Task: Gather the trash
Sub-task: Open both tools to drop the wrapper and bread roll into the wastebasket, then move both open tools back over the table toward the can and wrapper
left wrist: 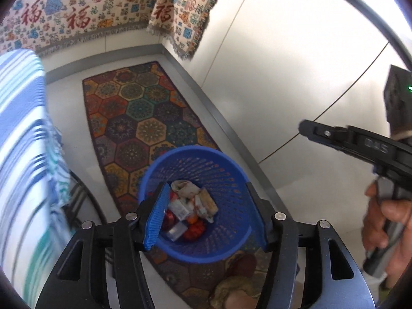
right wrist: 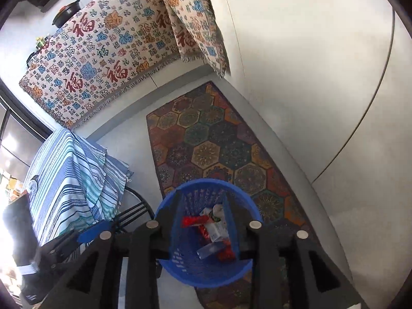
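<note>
Both grippers over the blue bin, nothing held.

The bin (left wrist: 195, 203) stands on the near end of the rug (left wrist: 144, 118), by its right edge, close to the white wall (left wrist: 296, 64). Trash (left wrist: 189, 208) lies in a heap on the bin's bottom: crumpled paper, a small white box, red and orange wrappers, a clear plastic piece. Left gripper (left wrist: 206, 206) hangs above the bin mouth, jaws fairly wide, nothing between the pads. Right gripper (right wrist: 203, 221) also above the bin, jaws at a narrower gap, pads bare; red wrappers and a carton show through the gap, down in the bin. In the left wrist view a hand (left wrist: 386, 226) holds the right gripper's handle at the right edge. A striped cloth (right wrist: 72, 177) drapes left of the rug; a patterned cloth (right wrist: 108, 51) hangs on the far wall.
</note>
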Demonstrator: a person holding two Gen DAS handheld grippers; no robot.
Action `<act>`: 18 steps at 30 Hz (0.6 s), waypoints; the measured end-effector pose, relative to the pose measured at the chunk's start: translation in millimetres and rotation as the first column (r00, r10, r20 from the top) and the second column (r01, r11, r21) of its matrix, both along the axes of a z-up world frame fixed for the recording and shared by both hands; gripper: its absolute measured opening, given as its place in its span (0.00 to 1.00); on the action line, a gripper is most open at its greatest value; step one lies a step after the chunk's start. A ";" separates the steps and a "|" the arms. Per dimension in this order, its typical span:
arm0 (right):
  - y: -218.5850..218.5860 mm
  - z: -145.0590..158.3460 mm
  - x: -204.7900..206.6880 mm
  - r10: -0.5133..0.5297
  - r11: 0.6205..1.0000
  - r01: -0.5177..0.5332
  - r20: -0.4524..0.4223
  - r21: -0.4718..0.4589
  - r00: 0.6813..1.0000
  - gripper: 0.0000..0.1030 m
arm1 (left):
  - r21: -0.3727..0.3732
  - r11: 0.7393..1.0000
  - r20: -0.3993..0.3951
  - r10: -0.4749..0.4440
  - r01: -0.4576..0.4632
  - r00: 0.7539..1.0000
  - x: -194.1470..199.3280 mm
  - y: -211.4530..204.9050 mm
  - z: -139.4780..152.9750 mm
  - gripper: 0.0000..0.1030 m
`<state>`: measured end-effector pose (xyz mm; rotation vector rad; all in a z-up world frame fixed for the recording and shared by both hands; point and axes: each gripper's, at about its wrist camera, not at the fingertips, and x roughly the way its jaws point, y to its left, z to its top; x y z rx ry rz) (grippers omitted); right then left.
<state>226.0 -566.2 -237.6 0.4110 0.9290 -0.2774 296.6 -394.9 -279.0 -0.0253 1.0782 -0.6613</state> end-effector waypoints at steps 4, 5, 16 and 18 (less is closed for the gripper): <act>31.3 19.8 6.2 0.051 0.995 -0.048 0.040 -0.083 0.998 0.42 | -0.009 0.998 0.052 0.059 -0.058 0.997 -31.2 60.2 38.9 0.74; 31.3 19.8 6.2 0.051 0.995 -0.048 0.040 -0.083 0.998 0.45 | -0.005 0.997 0.067 0.080 -0.079 0.995 -38.2 77.5 46.7 0.77; 279.4 35.3 29.0 0.556 0.831 -0.551 0.137 -0.070 0.820 0.49 | 0.189 0.849 0.196 0.459 -0.493 0.867 -41.5 287.9 53.0 0.82; 321.2 28.2 27.1 0.634 0.773 -0.630 0.120 -0.077 0.764 0.50 | 0.162 0.795 0.187 0.557 -0.585 0.809 -21.2 321.6 56.5 0.82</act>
